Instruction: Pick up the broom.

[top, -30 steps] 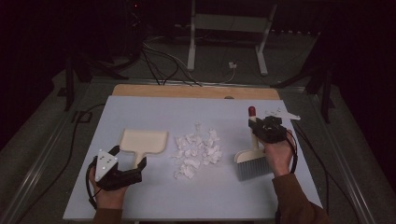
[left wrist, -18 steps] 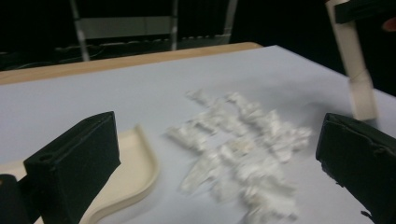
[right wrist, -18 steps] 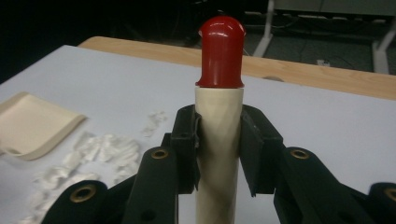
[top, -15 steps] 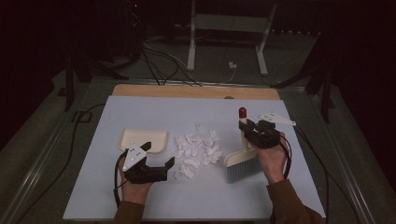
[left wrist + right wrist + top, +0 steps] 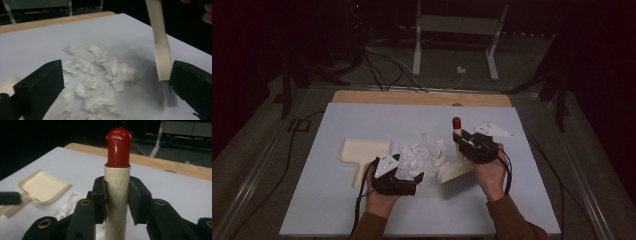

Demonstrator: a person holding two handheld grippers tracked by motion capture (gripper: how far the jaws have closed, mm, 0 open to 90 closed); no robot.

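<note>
A pile of crumpled white paper scraps (image 5: 422,156) lies mid-table, with a cream dustpan (image 5: 359,152) flat to its left. My right gripper (image 5: 462,144) is shut on the cream handle (image 5: 117,195) of a hand brush with a red cap (image 5: 119,147). The brush bristles (image 5: 459,181) rest on the mat just right of the scraps. My left gripper (image 5: 416,179) is low at the pile's near left edge, open, pointing toward the brush. In the left gripper view the scraps (image 5: 100,82) lie between and beyond its wide jaws, and the brush handle (image 5: 161,52) stands at the right.
The blue-grey mat (image 5: 522,200) covers the table, and a wooden strip (image 5: 422,97) shows along its far edge. Cables and a metal stand (image 5: 452,50) are on the dark floor behind. The dustpan (image 5: 42,186) also shows left of the right gripper.
My left gripper has slid right, from beside the dustpan's handle to the edge of the paper pile. My right gripper has carried the brush left, up to the scraps.
</note>
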